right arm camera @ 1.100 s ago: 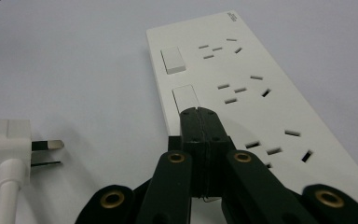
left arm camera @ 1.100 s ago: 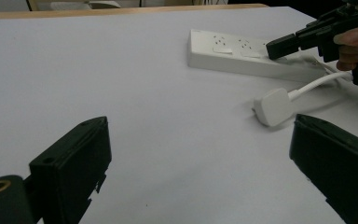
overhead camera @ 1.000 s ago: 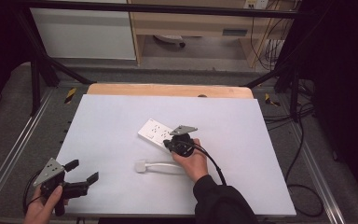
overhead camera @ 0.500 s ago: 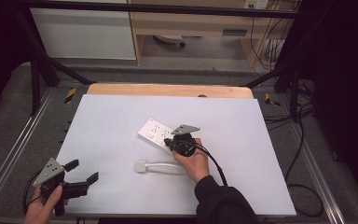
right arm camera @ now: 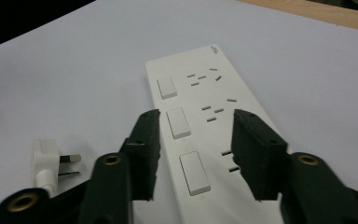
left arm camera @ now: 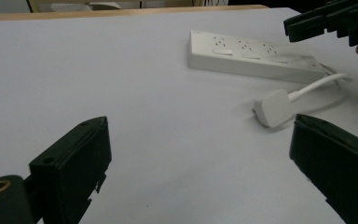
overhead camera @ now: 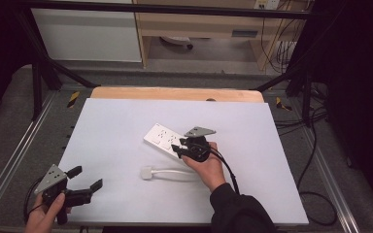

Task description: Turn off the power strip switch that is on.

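Right gripper (overhead camera: 178, 147), jaws spread, straddles the white power strip (overhead camera: 165, 140) mid-table; left gripper (overhead camera: 85, 177), jaws spread, idles near the front-left corner

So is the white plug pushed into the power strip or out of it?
Out. The plug lies on the table beside the power strip, bare prongs showing, sockets empty.

White power strip (overhead camera: 164, 139) lies flat on the tabletop (overhead camera: 116, 126), mid-area, set diagonally in the high view. Top face up: three rocker switches in a row along one long edge, three groups of socket slots beside them, small logo at the far end. Its white cable (overhead camera: 175, 172) curves off the near end to a white plug (overhead camera: 147, 173), which lies on its side just near of the strip, prongs showing, unplugged.
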A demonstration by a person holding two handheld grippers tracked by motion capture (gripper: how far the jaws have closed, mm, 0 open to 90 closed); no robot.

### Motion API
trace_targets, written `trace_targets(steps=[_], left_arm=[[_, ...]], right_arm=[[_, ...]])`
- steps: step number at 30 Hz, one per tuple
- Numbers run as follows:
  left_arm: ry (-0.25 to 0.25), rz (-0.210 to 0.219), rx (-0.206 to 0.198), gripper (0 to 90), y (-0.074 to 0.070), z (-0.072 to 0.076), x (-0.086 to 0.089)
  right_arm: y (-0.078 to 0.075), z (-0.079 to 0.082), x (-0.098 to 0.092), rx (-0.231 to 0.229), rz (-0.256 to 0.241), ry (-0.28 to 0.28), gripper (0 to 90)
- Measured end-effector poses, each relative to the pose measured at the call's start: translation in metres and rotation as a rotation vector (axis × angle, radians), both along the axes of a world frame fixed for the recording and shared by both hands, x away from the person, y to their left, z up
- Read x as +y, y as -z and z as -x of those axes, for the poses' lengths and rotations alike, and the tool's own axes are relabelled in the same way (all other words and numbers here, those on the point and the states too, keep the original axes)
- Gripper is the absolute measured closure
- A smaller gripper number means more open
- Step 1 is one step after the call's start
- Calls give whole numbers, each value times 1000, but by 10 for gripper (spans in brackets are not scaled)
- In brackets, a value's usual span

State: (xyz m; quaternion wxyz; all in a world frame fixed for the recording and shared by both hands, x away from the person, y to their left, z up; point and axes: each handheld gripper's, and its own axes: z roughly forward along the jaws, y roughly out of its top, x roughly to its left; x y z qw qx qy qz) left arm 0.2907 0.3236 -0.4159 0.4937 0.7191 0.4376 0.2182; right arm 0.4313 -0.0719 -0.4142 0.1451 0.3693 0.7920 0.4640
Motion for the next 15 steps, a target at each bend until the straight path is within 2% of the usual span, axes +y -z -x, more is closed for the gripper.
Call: trace_targets(steps=[8, 12, 15], left_arm=[[-1, -2, 1, 53, 0, 0, 0], [-2, -3, 1, 53, 0, 0, 0], [-1, -2, 1, 53, 0, 0, 0]], right_arm=[[-8, 0, -9, 3, -8, 32, 191], [-13, 0, -15, -13, -6, 52, 76], [-16, 1, -20, -29, -6, 61, 46]])
